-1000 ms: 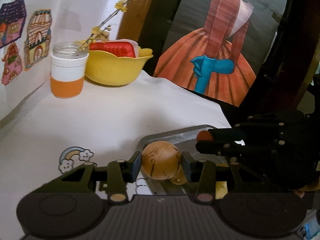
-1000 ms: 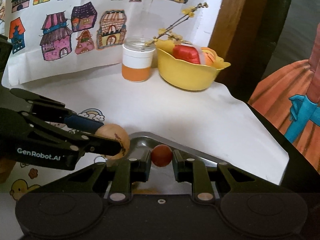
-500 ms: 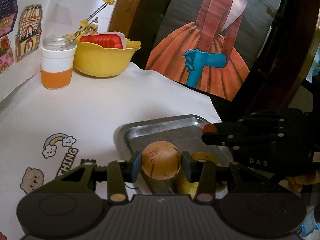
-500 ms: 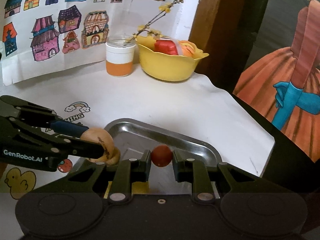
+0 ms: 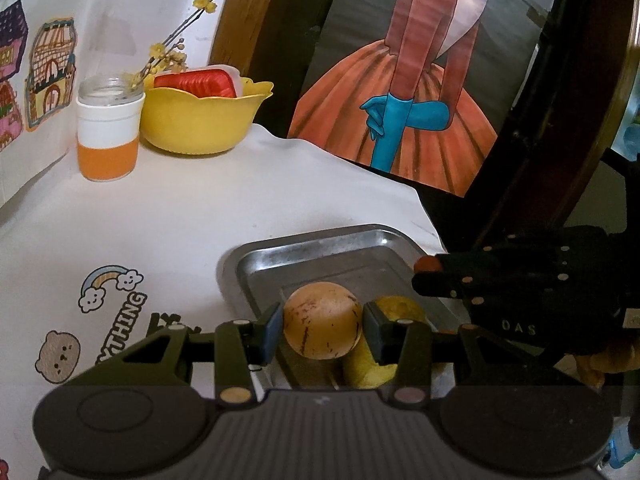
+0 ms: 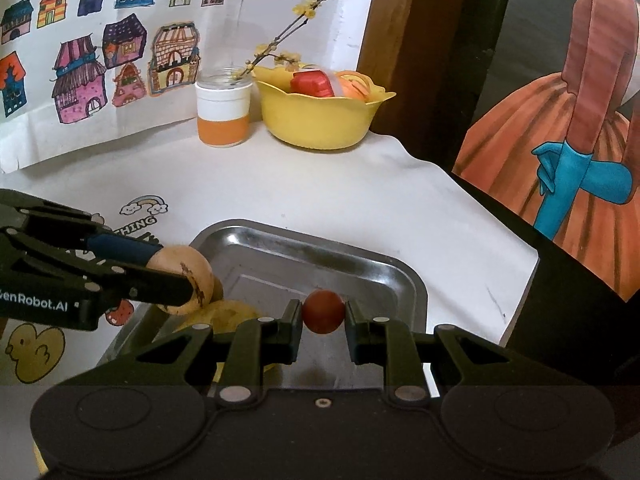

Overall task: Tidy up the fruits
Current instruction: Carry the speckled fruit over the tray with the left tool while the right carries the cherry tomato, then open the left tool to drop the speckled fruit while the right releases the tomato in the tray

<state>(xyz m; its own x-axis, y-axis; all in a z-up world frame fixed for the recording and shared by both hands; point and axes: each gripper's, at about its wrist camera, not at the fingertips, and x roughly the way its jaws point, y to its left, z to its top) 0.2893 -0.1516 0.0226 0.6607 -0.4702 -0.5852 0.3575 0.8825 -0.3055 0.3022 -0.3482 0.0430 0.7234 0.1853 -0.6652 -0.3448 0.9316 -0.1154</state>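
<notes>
My left gripper (image 5: 322,322) is shut on a round tan fruit (image 5: 322,319) with dark streaks, held over the near left part of a metal tray (image 5: 320,246). A yellow fruit (image 5: 394,312) lies in the tray just under and right of it. My right gripper (image 6: 323,312) is shut on a small red fruit (image 6: 323,311) above the tray (image 6: 312,248). In the right wrist view the left gripper (image 6: 192,286) comes in from the left with the tan fruit (image 6: 182,268), over the yellow fruit (image 6: 228,314). The right gripper (image 5: 426,270) shows at the right in the left wrist view.
At the back stand an orange-and-white jar (image 6: 223,114) with a flowering twig and a yellow bowl (image 6: 324,118) holding a red pack. The white cloth (image 6: 320,196) carries cartoon prints at the left; its edge drops off at the right. House drawings hang behind.
Both grippers have drawn back toward me over the tray with their fruits still held; more of the tray and the yellow fruit now show.
</notes>
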